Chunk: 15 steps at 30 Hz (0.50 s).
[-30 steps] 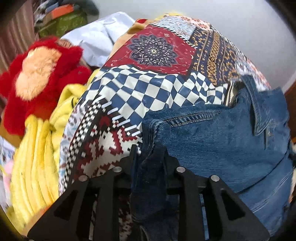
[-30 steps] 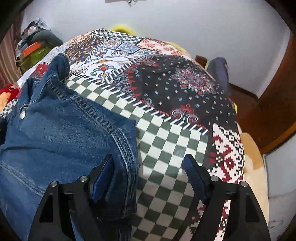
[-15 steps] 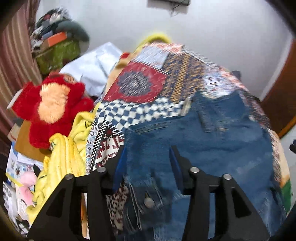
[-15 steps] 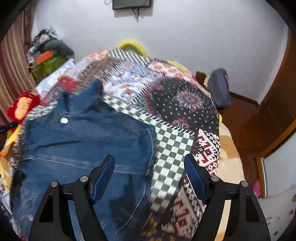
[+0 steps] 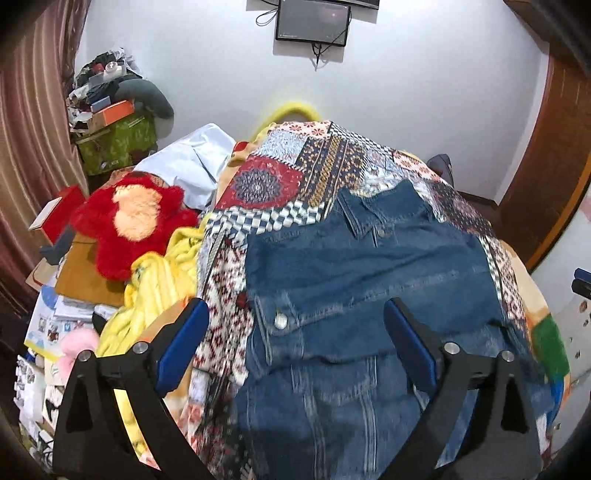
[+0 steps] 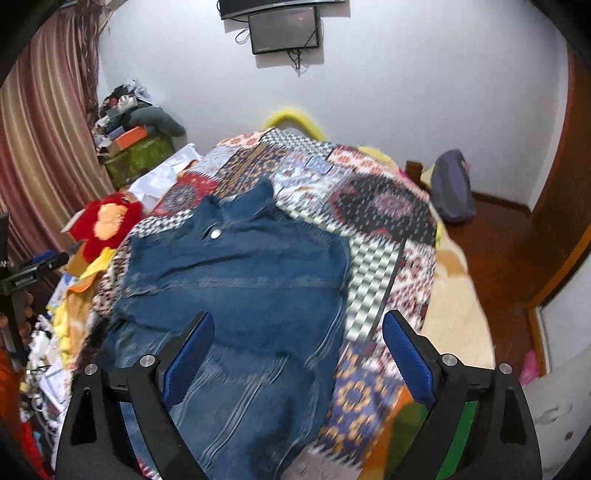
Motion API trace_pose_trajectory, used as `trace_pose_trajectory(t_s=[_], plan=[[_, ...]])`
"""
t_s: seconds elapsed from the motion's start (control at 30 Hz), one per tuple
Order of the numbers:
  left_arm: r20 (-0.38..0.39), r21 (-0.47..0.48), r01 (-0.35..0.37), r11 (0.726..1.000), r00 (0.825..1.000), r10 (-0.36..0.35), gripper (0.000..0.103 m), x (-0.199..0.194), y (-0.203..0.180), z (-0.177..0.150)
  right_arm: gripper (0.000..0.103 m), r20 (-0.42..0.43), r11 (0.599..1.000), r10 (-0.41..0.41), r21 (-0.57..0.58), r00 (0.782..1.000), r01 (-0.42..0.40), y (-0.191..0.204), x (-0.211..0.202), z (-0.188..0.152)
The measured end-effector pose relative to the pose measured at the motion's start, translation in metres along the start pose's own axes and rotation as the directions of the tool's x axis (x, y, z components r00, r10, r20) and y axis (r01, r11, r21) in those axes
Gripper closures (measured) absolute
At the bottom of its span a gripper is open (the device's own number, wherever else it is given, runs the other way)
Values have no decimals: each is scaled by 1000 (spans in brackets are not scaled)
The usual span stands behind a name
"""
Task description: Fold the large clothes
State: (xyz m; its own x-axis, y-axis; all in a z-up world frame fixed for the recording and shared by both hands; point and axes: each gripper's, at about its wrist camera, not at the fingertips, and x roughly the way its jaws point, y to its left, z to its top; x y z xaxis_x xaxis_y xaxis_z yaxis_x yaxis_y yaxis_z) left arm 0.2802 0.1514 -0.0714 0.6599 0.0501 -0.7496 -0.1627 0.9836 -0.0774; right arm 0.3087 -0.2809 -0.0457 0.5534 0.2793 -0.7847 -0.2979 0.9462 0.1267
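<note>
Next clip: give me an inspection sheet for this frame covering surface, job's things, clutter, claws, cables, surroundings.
Surface: bed under a patchwork bedspread.
Job's things: denim jacket lies flat on the bedspread, collar toward the wall, sleeves folded in.
Clutter: red plush toy, yellow blanket, papers and boxes beside the bed; green box piled with items.
Claws: left claw and right claw both open, jaws just been opening, above the jacket, gripping nothing.
Cables: wires dangle under the wall screen.
Surroundings: striped curtain, wooden door frame, dark bag on the floor.
</note>
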Motion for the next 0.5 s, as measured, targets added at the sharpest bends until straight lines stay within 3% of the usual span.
trace_pose_trajectory(t_s=[0.23, 0.5], plan=[[-79, -12, 27, 1000, 996, -28, 5, -15, 9, -60, 11, -60, 999, 11, 48, 998, -8, -3, -8, -49], [-241, -180, 32, 983, 968, -76, 5, 11, 46, -134, 11, -180, 990, 66, 137, 981, -41, -7, 13, -106]])
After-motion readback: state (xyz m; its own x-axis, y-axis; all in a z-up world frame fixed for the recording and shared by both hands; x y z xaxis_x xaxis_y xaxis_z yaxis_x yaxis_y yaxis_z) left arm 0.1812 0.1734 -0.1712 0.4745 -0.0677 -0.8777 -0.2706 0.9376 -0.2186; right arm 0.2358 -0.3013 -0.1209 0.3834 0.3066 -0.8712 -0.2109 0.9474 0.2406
